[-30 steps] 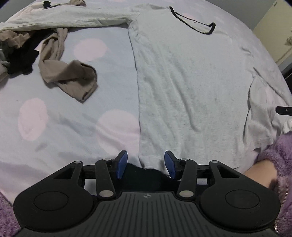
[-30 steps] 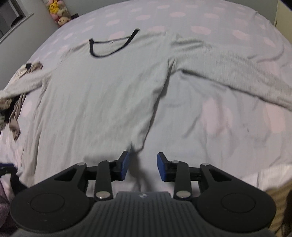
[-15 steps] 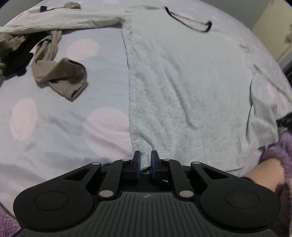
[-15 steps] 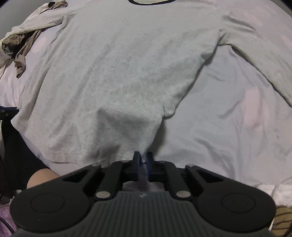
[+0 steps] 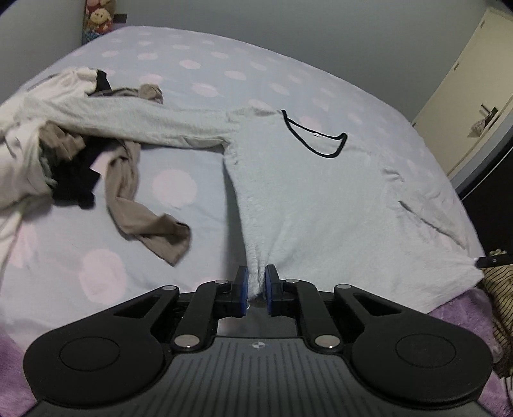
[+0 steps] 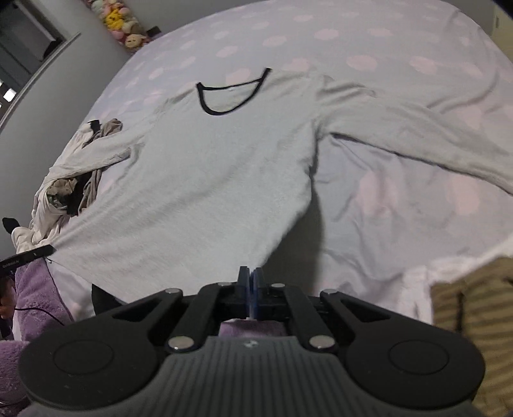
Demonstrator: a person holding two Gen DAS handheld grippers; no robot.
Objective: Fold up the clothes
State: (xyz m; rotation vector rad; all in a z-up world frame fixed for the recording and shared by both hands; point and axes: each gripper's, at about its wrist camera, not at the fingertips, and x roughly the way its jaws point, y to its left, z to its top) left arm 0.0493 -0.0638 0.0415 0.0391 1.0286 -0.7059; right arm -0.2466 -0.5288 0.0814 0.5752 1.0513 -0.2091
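A pale grey long-sleeved shirt [image 5: 320,199] with a black neckline [image 5: 314,138] lies spread on the bed, front up; it also shows in the right wrist view [image 6: 208,179]. My left gripper [image 5: 256,285] is shut on the shirt's bottom hem at its left corner. My right gripper [image 6: 251,290] is shut on the hem at the right corner. Both corners are lifted off the bed and the hem is stretched between them. The right gripper's tip [image 5: 492,260] shows at the right edge of the left wrist view. One sleeve [image 6: 416,134] lies out to the right.
The bed [image 5: 192,77] has a lilac sheet with pink dots. A tan garment [image 5: 141,208] and a pile of white, black and tan clothes [image 5: 38,160] lie left of the shirt. Plush toys [image 6: 125,25] sit by the far wall. A striped cloth [image 6: 474,295] lies near right.
Both grippers closed on the hem corners about half a second ago, and have since lifted and pulled back; the hem is now raised and taut and the view takes in more of the bed.
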